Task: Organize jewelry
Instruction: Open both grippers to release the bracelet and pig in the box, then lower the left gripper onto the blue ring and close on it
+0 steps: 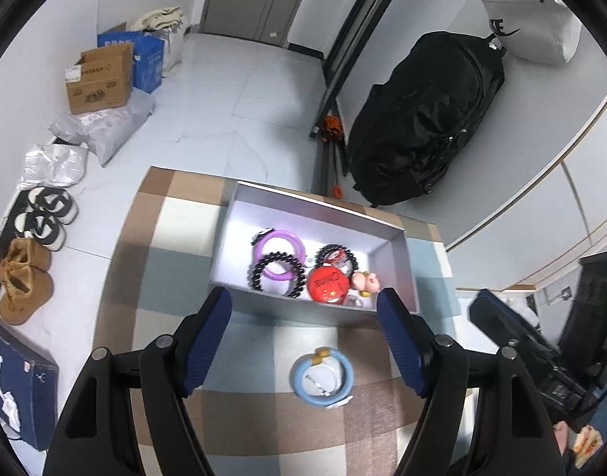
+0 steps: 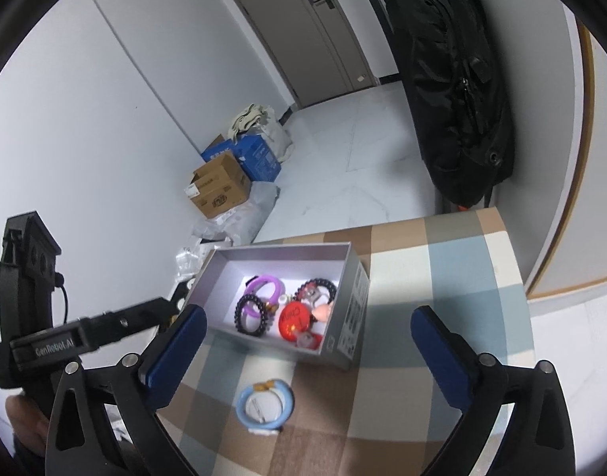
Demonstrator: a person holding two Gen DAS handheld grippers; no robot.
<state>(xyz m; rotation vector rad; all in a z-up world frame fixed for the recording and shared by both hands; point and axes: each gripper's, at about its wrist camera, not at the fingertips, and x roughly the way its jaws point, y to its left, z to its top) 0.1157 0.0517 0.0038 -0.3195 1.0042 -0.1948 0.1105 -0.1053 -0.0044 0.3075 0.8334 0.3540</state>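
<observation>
A light blue bangle [image 1: 321, 377] with a gold bead lies on the checked tablecloth, in front of an open grey box [image 1: 394, 256]. The box holds a purple bangle [image 1: 278, 252], two black bead bracelets [image 1: 275, 279], a red round badge [image 1: 328, 282] and a small pink figure [image 1: 366, 282]. My left gripper [image 1: 307, 309] is open and empty, above the blue bangle, fingertips near the box's front wall. My right gripper [image 2: 309, 323] is open and empty, over the blue bangle [image 2: 264, 400] and box [image 2: 353, 301]. The left gripper's body shows at the left of the right wrist view.
The checked table [image 1: 176, 277] ends just behind the box. On the floor to the left are shoes [image 1: 23, 285], cardboard boxes [image 1: 99, 79] and plastic bags. A large black bag [image 1: 426, 119] leans on the wall behind the table's right side.
</observation>
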